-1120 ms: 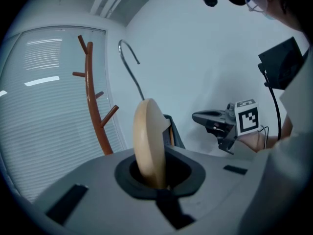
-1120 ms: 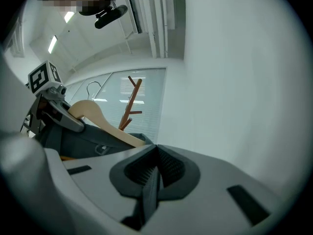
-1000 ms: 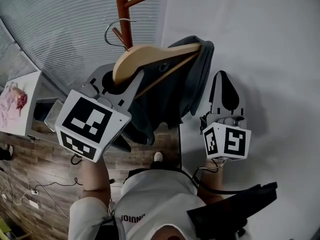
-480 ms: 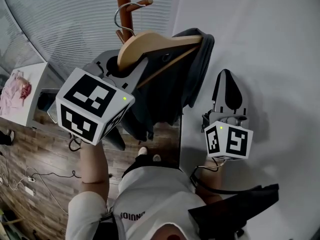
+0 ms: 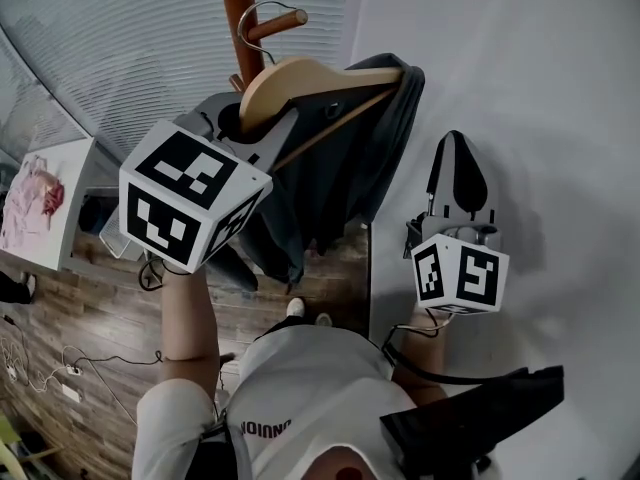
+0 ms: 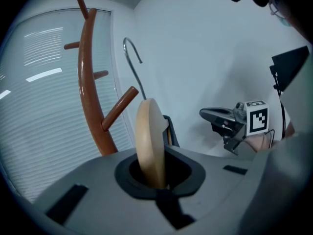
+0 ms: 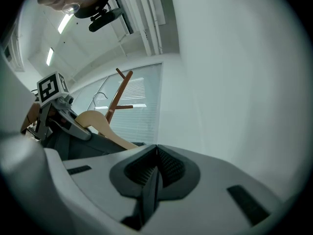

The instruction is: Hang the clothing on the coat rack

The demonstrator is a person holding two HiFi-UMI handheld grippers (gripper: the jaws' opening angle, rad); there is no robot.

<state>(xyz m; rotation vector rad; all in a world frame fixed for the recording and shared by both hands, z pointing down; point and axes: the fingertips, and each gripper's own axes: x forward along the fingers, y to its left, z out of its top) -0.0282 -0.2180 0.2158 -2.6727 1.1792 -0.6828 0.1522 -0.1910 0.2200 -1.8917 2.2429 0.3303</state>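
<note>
Both grippers are pinched shut, the left gripper (image 6: 155, 182) on the wooden hanger (image 6: 149, 141), whose dark garment (image 5: 340, 168) hangs just beside the coat rack (image 5: 237, 18), the right gripper (image 7: 154, 175) on nothing; I'd ease the wire hook (image 6: 131, 58) squarely over a peg (image 6: 120, 109) before letting go.

Cool daylight through the blinds (image 5: 130, 48), with strong fisheye warping and dark vignetted corners.

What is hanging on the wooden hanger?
A dark grey garment drapes over the wooden hanger. The cloth covers the hanger's far end, and I cannot tell what kind of clothing it is.
</note>
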